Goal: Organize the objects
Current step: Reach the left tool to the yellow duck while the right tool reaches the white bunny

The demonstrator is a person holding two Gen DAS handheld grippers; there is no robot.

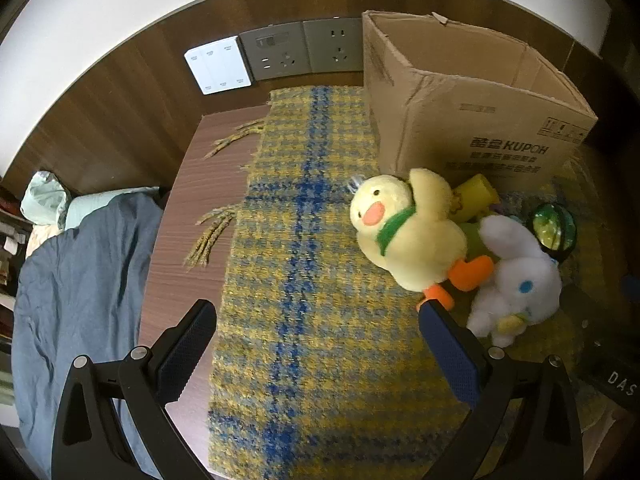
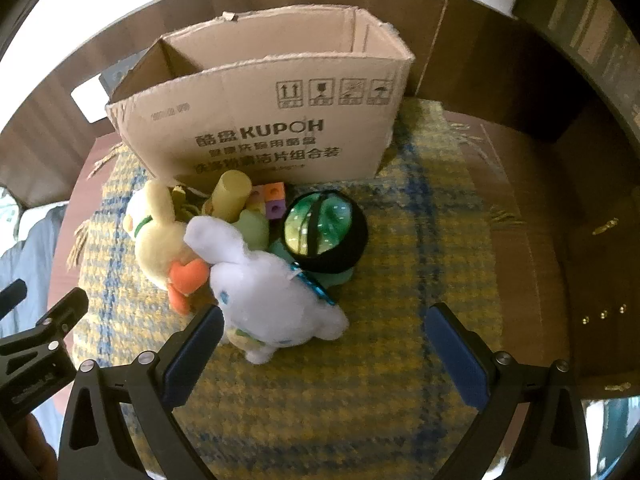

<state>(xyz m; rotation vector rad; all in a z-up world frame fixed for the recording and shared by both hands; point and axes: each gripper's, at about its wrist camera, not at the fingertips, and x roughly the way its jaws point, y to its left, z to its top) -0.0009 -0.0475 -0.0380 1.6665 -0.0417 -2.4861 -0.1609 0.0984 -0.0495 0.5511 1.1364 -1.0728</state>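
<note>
Nothing looks packed yet: the duck (image 1: pixel 408 228), white plush (image 2: pixel 272 300) and other toys lie beside the box (image 2: pixel 280 120), both tools (image 1: pixel 316 344) (image 2: pixel 324 344) spread and empty.

free: plaid cloth (image 1: pixel 312 264) left | blocked: toy pile (image 2: pixel 248 248), box (image 2: pixel 280 120) behind

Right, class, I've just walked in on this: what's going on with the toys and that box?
A person holding a gripper in each hand is tidying toys on a yellow and blue plaid cloth. The yellow duck plush, white bunny plush, black and green ball and some coloured blocks lie heaped in front of an open cardboard box. Both the left gripper and right gripper have open jaws and hold nothing; the right is nearest the bunny. Whether anything is in the box yet can't be seen.
</note>
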